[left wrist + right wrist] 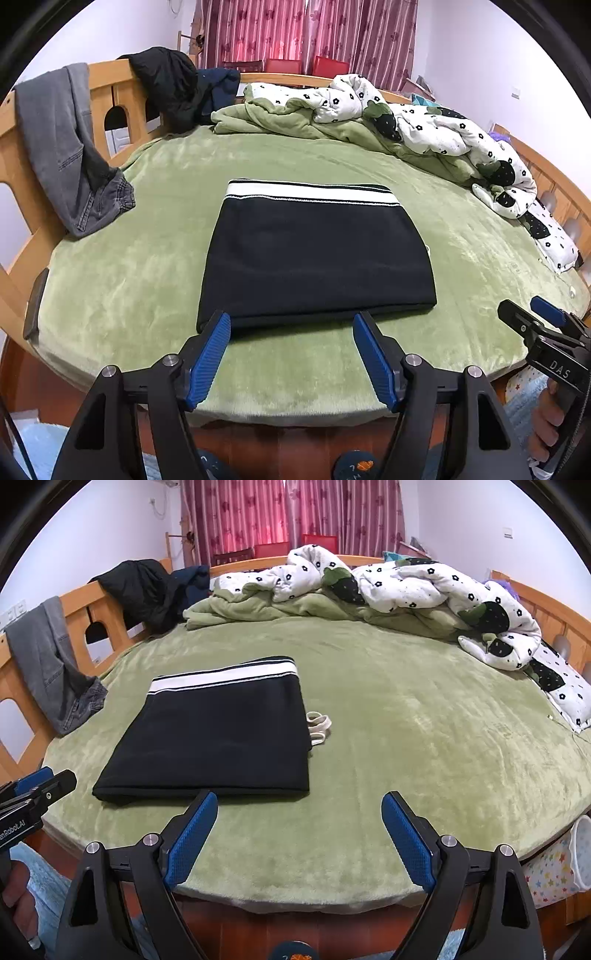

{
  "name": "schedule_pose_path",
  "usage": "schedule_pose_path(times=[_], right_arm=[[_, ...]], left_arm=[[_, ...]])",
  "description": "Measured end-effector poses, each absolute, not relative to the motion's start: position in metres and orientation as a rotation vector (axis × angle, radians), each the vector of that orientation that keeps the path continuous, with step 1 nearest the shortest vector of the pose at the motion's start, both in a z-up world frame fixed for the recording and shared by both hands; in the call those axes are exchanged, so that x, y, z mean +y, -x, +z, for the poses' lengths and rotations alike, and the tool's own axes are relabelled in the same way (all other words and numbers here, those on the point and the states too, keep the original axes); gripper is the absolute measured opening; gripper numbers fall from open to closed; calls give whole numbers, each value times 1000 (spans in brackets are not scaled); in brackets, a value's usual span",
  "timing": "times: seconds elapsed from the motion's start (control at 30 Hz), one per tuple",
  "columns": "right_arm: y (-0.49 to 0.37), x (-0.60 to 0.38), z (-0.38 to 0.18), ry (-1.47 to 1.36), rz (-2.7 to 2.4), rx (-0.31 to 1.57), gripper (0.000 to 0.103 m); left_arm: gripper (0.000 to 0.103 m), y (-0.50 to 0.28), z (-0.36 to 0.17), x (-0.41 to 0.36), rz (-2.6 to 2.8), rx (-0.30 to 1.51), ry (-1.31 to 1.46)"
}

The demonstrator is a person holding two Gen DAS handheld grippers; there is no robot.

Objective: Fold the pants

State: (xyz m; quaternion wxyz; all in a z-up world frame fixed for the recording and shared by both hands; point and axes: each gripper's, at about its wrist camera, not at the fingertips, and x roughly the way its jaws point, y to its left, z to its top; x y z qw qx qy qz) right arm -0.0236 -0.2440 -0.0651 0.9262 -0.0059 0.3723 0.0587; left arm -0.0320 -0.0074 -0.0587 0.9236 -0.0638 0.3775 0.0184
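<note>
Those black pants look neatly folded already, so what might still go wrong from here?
1. The white drawstring sticks out from the right side of the folded pants; a finger could snag it and drag the stack askew.
2. The left gripper hangs open right at the near fold, so a forward nudge might rumple that edge.
3. The plush green blanket may grip the fabric if the bundle is slid rather than lifted.

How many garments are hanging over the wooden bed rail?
3. Grey jeans hang nearest along the rail, a black garment is draped further back, and a dark navy one lies beside it at the far corner. More may be hidden underneath.
</note>
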Motion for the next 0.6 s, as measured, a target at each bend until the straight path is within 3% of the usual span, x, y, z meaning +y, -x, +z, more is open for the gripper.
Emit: schedule_pose_path(times=[0.6], right_arm=[[31, -225, -65, 13, 158, 784, 90]], left_arm=[[68, 50, -60, 12, 78, 780, 141]])
